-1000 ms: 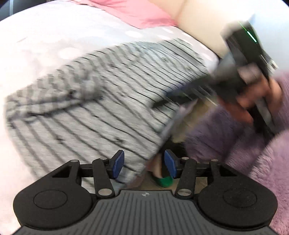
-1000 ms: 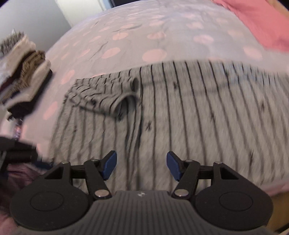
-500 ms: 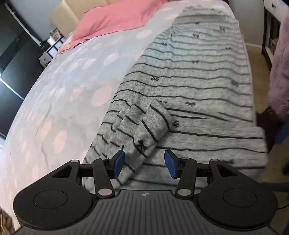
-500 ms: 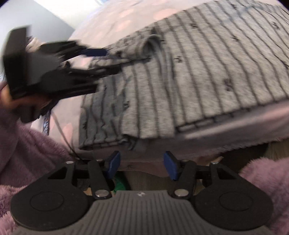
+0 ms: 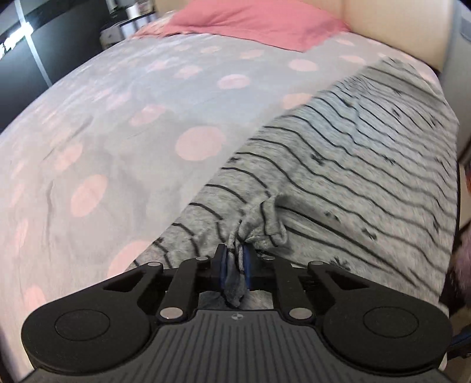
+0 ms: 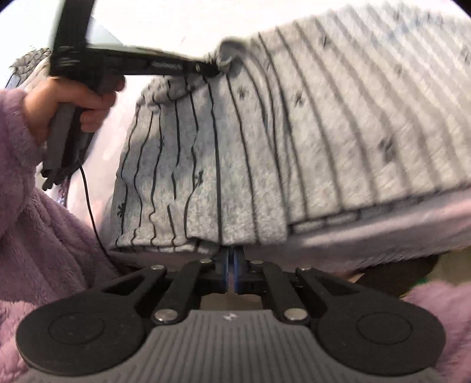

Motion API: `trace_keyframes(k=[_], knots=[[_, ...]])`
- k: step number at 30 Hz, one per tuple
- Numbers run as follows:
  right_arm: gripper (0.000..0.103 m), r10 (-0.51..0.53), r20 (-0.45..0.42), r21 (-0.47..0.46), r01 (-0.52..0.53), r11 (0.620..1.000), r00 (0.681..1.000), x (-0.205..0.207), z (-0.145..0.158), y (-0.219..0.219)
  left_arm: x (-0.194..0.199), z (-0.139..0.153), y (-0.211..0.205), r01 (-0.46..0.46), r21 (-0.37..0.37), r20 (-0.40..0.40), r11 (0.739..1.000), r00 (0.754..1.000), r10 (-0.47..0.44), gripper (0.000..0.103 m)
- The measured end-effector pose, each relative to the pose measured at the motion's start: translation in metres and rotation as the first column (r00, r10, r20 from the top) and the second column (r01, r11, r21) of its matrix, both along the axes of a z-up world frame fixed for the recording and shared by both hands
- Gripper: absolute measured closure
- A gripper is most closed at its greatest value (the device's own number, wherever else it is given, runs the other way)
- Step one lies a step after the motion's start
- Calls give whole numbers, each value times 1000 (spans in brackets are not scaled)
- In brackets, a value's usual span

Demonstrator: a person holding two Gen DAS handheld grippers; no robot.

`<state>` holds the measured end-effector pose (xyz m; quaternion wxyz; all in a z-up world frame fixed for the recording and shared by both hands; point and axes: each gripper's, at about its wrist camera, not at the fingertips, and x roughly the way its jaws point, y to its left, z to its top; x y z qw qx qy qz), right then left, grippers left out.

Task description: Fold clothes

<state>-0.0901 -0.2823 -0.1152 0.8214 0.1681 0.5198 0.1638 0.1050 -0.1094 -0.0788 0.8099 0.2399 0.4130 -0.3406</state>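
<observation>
Grey black-striped knit garment (image 5: pixel 338 182) lies on bed w/ pink-dotted grey cover (image 5: pixel 117 132). Left gripper (image 5: pixel 235 259) closing, pads clamped on bunched fabric; right gripper (image 6: pixel 231 262) shut on garment's near hem at bed edge.

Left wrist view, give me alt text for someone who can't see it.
The left gripper is closing its blue-padded fingers on a bunched fold of a grey knit garment with thin black stripes. The garment lies across a grey bedspread with pink dots, a pink pillow behind.
</observation>
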Motion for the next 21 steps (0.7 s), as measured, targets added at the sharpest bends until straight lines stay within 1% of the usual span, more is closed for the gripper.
trace_keyframes(k=[2,3,5,6,7,9,10,12,13,14,15,16,18,19,20,21], knots=[[100,7,102,-98,3,995,995,-11,21,2,3,1,-1,-9,-4,4,1000,1000,9,94],[100,25,151,-163,0,987,988,-17,31,5,5,1,-2,-12,-4,8,1000,1000,12,94],[100,69,207,-284,-8,959,976,-25,44,15,8,1,-3,-15,-2,14,1000,1000,15,94],[100,87,206,-312,-19,950,975,-27,45,17,10,1,-4,-17,1,17,1000,1000,17,94],[100,99,185,-312,-37,949,978,-27,42,19,12,0,-5,-20,4,20,1000,1000,20,94],[100,97,121,-294,-58,954,988,-24,31,21,16,1,-5,-22,6,25,1000,999,22,94],[100,81,86,-297,-52,953,993,-22,26,21,18,2,-4,-22,6,28,1000,999,22,94],[92,30,49,-302,-14,953,998,-19,19,15,21,5,-4,-13,3,27,1000,1000,12,91],[90,-3,42,-279,14,960,999,-19,18,9,22,7,-4,-3,-1,28,1000,1000,3,88],[74,-37,44,-237,46,970,998,-19,19,2,24,10,-5,11,-5,33,1000,999,-11,84],[55,-72,47,-183,80,980,996,-19,20,-7,25,14,-5,25,-12,38,1000,999,-24,83],[51,-110,43,-122,115,986,993,-19,20,-15,26,17,-6,38,-19,45,999,998,-37,79],[51,-171,10,-3,171,985,985,-18,15,-25,29,24,-7,85,-50,29,995,996,-83,71],[51,-200,-19,42,200,979,980,-17,11,-29,29,25,-8,114,-61,16,992,993,-113,60],[50,-227,-50,86,230,969,973,-17,7,-33,29,26,-9,142,-69,5,987,990,-142,53],[50,-246,-80,129,255,958,966,-15,4,-33,29,25,-11,165,-67,1,984,986,-165,53]])
